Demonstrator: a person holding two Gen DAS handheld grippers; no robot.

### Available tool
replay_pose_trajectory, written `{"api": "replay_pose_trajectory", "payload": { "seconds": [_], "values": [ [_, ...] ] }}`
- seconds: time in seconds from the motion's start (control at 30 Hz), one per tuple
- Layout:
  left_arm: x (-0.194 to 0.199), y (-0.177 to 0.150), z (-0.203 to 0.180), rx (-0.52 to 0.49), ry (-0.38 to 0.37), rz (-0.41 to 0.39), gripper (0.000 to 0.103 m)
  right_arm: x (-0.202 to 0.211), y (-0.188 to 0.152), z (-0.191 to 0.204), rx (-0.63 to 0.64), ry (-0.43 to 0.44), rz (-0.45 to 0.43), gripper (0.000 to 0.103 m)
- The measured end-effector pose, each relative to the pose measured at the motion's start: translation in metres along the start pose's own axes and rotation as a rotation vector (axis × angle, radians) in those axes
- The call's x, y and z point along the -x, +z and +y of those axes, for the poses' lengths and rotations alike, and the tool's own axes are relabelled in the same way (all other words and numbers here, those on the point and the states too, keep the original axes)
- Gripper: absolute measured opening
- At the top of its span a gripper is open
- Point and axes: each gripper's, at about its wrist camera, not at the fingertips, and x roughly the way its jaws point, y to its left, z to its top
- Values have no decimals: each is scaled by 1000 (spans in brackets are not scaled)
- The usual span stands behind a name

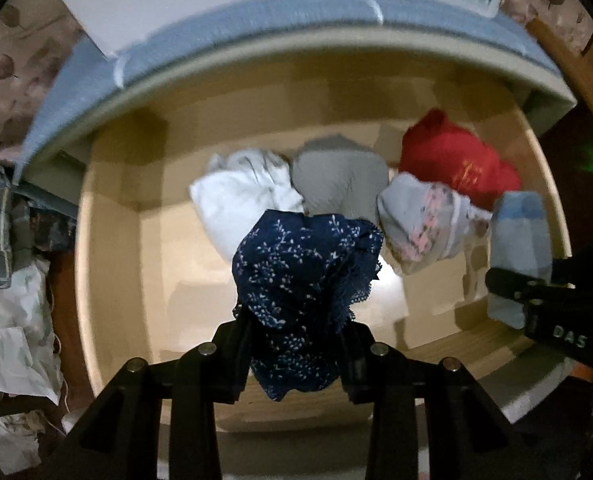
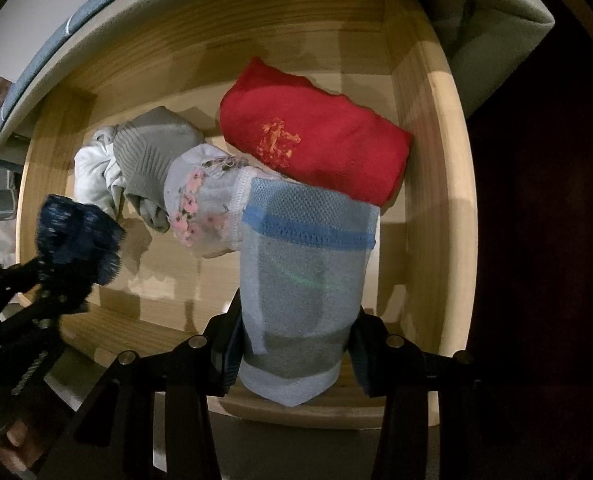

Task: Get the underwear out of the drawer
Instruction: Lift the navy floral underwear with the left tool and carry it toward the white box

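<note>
Looking down into open wooden drawer (image 1: 112, 248); several folded garments lying along its back half.

Remaining inside, largest first: red folded underwear (image 2: 316, 144) at back right, grey ribbed piece (image 1: 340, 180) in middle, white bundle (image 1: 240, 196) to its left, pale floral-trimmed piece (image 2: 204, 208) in front of the red one.

Handling judgement: all pieces being light, soft, limp cotton; not fragile, likely sagging and unfolding when raised. Best pinching across a folded bunch, several layers at once, rather than a lace edge.

Left gripper (image 1: 296, 356) clamping navy floral underwear (image 1: 308, 276), fabric bunched between both pads and spilling forward past the tips, hanging above drawer floor.

Right gripper (image 2: 292, 356) clamping light blue mesh underwear (image 2: 304, 264), folded roll standing out between the pads, far end seeming to overlap the red piece; contact not determinable.
</note>
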Motion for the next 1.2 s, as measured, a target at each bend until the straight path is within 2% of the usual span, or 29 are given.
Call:
{"api": "replay_pose_trajectory", "payload": {
  "seconds": [0.17,0.4,0.9,1.2],
  "values": [
    [26,-4,1,-11,51,-97,35,0,1,4,7,-13,-1,42],
    [51,2,11,-8,76,-187,35,-2,1,8,10,-23,-2,42],
    [110,6,6,-57,143,-391,35,-3,2,11,18,-28,-8,42],
    [154,24,13,-51,147,-507,35,-4,2,10,17,-30,-5,42]
  ]
}}
